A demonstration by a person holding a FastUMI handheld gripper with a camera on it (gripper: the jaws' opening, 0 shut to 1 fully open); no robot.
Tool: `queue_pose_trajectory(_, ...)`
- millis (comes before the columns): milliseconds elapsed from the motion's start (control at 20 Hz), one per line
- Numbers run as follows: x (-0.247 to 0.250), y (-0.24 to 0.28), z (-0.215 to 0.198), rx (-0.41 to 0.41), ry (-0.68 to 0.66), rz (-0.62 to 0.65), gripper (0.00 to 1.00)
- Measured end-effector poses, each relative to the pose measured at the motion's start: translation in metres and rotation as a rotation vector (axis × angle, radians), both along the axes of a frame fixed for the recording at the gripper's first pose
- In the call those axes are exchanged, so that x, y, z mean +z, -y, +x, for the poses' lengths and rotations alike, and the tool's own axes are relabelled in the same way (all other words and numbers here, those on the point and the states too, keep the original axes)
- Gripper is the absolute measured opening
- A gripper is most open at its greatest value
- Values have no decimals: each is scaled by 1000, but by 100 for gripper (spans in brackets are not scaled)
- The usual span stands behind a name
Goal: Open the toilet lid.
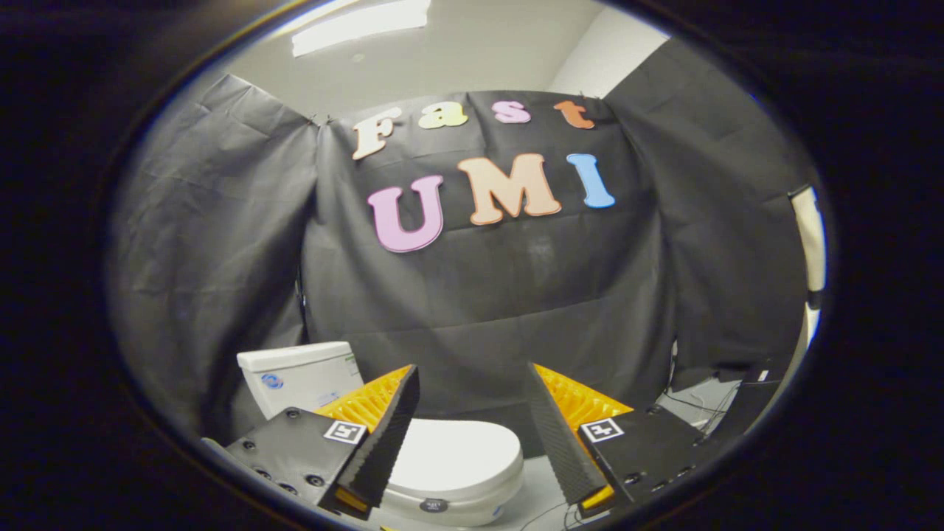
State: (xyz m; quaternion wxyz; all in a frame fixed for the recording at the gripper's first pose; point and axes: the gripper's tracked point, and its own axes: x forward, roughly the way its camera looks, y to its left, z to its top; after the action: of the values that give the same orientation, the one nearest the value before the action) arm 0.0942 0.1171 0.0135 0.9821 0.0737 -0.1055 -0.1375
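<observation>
Now the white glossy oval toilet lid [459, 451] lies closed at the lower centre of the frame, beneath the wide-open, empty gripper [476, 394]; the white tank [299, 376] stands behind.

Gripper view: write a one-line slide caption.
Open tongs hover above a white toilet, its lid still shut, tank behind against the black cloth wall.

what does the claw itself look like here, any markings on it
The claw has two long wedge-shaped fingers with finely ribbed inner faces and ridged outer sides. Each sits on a flat dark plate with round screw heads, and each plate carries a small square black-and-white marker tag. No cables show on it.
</observation>
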Motion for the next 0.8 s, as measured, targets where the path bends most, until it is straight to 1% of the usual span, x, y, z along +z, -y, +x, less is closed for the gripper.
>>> queue_pose_trajectory(50, -1, 3, 3, -19, 9, 12, 86)
queue_pose_trajectory(300, -2, 13, 14, -85, 51, 86, 85)
queue_pose_trajectory(400, -9, 23, 13, -135, 43, 127, 84)
queue_pose_trajectory(450, -12, 27, 12, -150, 45, 153, 82)
queue_pose_trajectory(500, -12, 25, 11, -148, 59, 179, 79)
queue_pose_trajectory(700, -25, 33, 10, -161, 93, 301, 79)
queue_pose_trajectory(800, -38, 40, 12, -192, 92, 373, 79)
